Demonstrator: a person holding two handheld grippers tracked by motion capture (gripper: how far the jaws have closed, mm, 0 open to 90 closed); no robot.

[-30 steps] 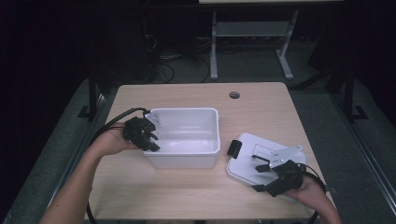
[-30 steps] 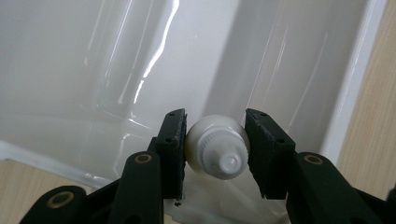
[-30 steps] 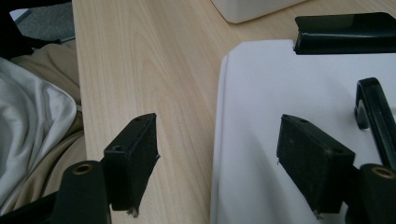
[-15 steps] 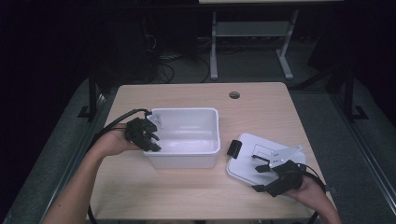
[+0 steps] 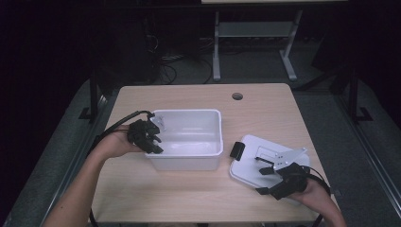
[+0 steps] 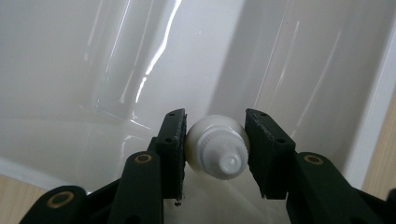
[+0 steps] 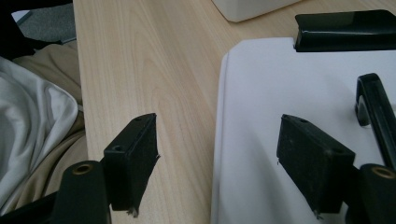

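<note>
Left gripper [image 5: 150,139] at the left rim of the white bin [image 5: 208,142], jaws clamped on a small white tube [image 6: 217,147] by its ribbed cap end, held over the bin's inside; cap faces the camera in the left gripper view. Bin sits mid-table [image 5: 189,198]. Right gripper [image 5: 267,180] is right of the bin, over the near-left edge of the white lid [image 5: 253,158], jaws wide apart and holding nothing; one jaw over bare table, the other over the lid. Lid lies flat just right of the bin, black latch [image 5: 236,150] on the side facing the bin.
</note>
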